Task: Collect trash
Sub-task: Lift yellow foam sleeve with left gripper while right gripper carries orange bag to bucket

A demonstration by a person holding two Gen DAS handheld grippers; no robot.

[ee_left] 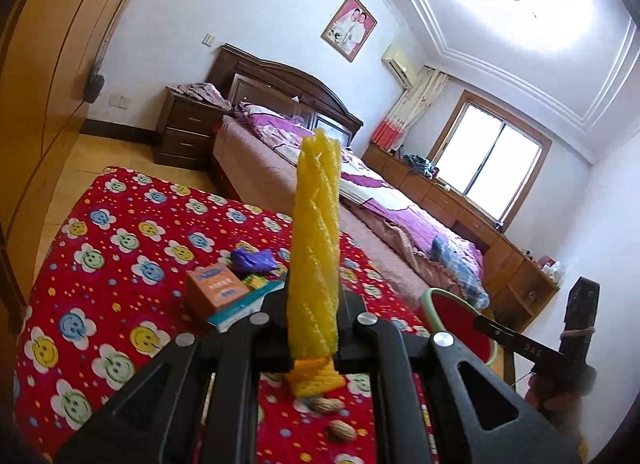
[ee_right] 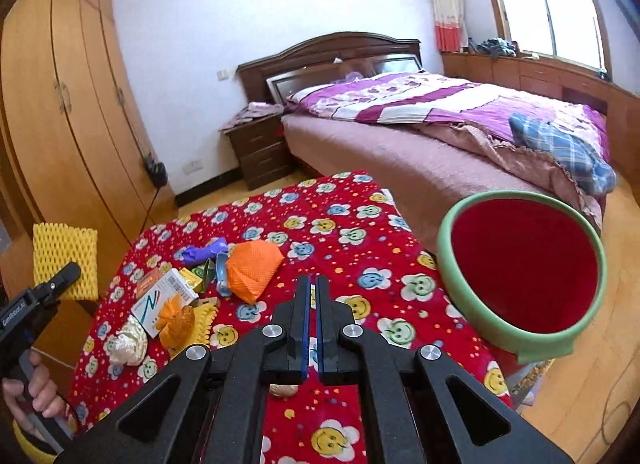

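My left gripper (ee_left: pixel 314 304) is shut on a yellow foam fruit net (ee_left: pixel 316 248), which stands up between the fingers above the red flowered tablecloth (ee_left: pixel 120 232). The same net (ee_right: pixel 66 260) and the left gripper (ee_right: pixel 60 278) show at the left of the right wrist view, held by a hand (ee_right: pixel 32 392). My right gripper (ee_right: pixel 313 296) is shut with nothing between its fingers. It hovers over the tablecloth (ee_right: pixel 340 223), left of a red bin with a green rim (ee_right: pixel 520 276). Trash lies on the cloth: an orange foam net (ee_right: pixel 252 268), a purple wrapper (ee_right: pixel 204 254), small boxes (ee_right: pixel 164 300), a crumpled foil ball (ee_right: pixel 128 344).
Peanuts (ee_left: pixel 328 404) lie on the cloth under the left gripper. An orange box (ee_left: pixel 216 288) and a purple wrapper (ee_left: pixel 252 260) sit further back. A bed (ee_right: pixel 440 131) stands behind the table, a wardrobe (ee_right: pixel 60 103) at the left, a nightstand (ee_right: pixel 260 147) between them.
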